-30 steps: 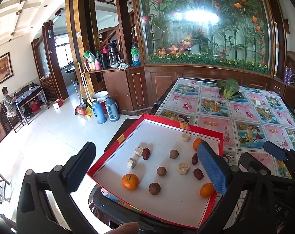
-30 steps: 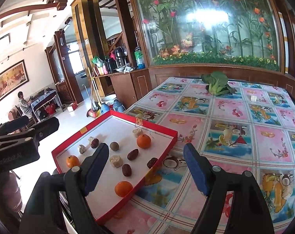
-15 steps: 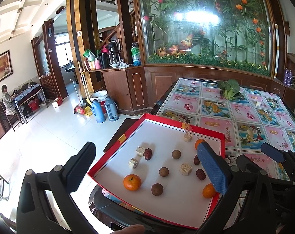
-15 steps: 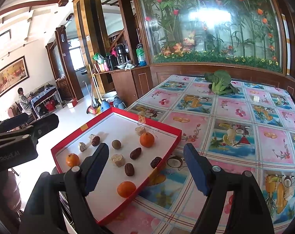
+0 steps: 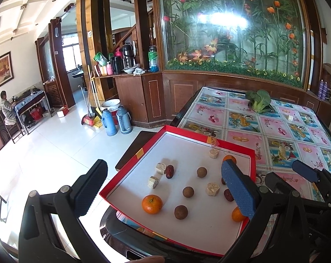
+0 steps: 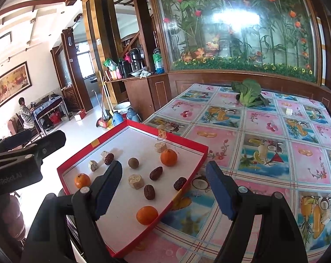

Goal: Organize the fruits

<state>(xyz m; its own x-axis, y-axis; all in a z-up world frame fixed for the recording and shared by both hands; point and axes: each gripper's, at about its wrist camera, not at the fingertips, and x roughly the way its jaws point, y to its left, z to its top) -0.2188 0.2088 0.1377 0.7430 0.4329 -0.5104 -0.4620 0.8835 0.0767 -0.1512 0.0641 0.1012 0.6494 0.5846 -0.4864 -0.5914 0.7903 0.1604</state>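
Observation:
A red-rimmed white tray (image 5: pixel 141 153) (image 6: pixel 200 151) lies at the table's near left corner. In it lie three oranges (image 5: pixel 151 203) (image 6: pixel 169 157), brown round fruits (image 5: pixel 188 191) (image 6: pixel 133 162), dark red dates (image 5: pixel 169 171) (image 6: pixel 156 173) and pale cubes (image 5: pixel 212 189) (image 6: pixel 135 181). My left gripper (image 5: pixel 163 194) is open and empty above the tray's near edge. My right gripper (image 6: pixel 163 189) is open and empty above the tray's right part. The right gripper shows at the right of the left wrist view (image 5: pixel 305 175).
The table (image 6: pixel 264 131) carries a fruit-print cloth. A green leafy vegetable (image 6: pixel 248 93) and a small pale cube (image 6: pixel 288 111) lie at its far end. A wooden cabinet and glass wall stand behind. Thermoses (image 5: pixel 116 122) stand on the floor at left.
Both grippers have drifted slightly; the tray and fruits sit a little lower and closer in the right wrist view. Nothing was grasped or moved.

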